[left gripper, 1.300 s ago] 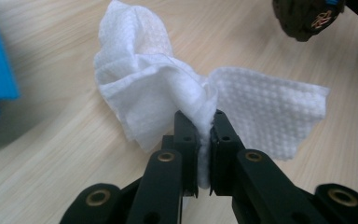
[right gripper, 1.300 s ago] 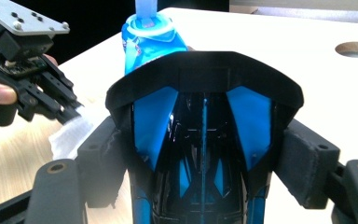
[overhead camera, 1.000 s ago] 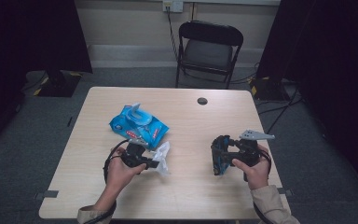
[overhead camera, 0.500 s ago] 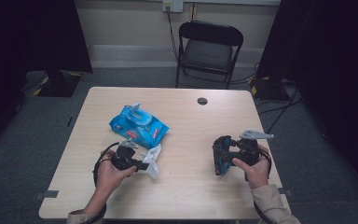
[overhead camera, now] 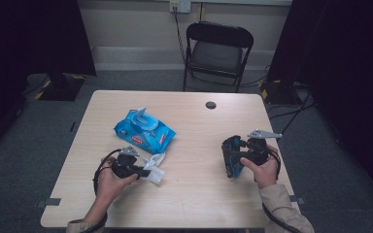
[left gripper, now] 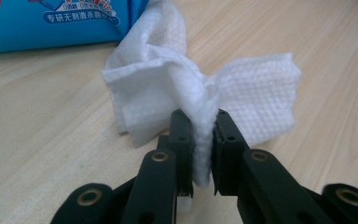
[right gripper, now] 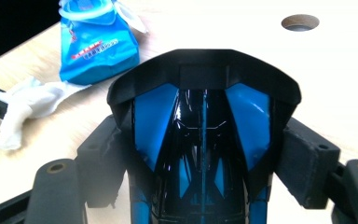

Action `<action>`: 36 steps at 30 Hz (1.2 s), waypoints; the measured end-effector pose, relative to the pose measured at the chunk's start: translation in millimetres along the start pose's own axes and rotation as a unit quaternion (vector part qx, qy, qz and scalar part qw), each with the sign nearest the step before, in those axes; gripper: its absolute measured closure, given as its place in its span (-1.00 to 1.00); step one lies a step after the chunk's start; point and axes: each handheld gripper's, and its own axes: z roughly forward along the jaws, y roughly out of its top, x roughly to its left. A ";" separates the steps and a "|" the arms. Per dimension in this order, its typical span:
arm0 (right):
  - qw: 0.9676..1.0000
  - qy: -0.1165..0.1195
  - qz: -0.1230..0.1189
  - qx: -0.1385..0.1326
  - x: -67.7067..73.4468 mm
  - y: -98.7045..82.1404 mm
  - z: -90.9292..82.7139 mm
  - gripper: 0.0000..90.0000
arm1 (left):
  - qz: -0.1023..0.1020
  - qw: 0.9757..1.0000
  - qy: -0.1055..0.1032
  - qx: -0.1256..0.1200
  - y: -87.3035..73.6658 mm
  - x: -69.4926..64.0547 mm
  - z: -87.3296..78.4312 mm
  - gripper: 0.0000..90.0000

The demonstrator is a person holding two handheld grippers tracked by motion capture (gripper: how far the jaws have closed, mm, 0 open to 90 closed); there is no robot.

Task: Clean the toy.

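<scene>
The left gripper (overhead camera: pixel 143 171) pinches a white wipe (left gripper: pixel 186 93) between its jaws, and the cloth bunches up where the pads (left gripper: pixel 181 128) press it. The jaws have just been easing apart a touch, yet the wipe sits squeezed between them. The loose folds fan out beyond the tips and lie on the table (overhead camera: pixel 199 194). Just beyond the wipe sits the blue pack (overhead camera: pixel 144 130), flap up, its near edge close to the cloth; whether the two touch cannot be told.

Over on the other side, the right gripper (overhead camera: pixel 229 158) clamps a blue-and-black object (right gripper: pixel 200 135) between its jaws, a pad pressed to each flank. In the high view that object stands upright in the grip at the table's right side, well apart from wipe and pack. A round hole (overhead camera: pixel 211 105) shows in the tabletop near the far edge, and a black chair (overhead camera: pixel 217 51) stands behind the table.
</scene>
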 end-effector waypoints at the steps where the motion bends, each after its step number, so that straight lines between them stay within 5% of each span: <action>1: 1.000 -0.006 0.001 0.001 0.0 0.4 2.1 -0.44 | 0.001 1.000 0.001 0.000 -0.6 0.6 0.4 0.79; 18: 0.999 -0.031 -0.002 0.013 -8.4 -4.3 37.8 -0.44 | 0.007 1.000 0.005 0.004 -1.9 2.1 3.3 0.74; 36: 0.997 -0.047 -0.011 0.055 -16.1 -6.3 65.6 -0.44 | 0.012 1.000 0.006 0.007 -2.4 3.3 3.3 0.68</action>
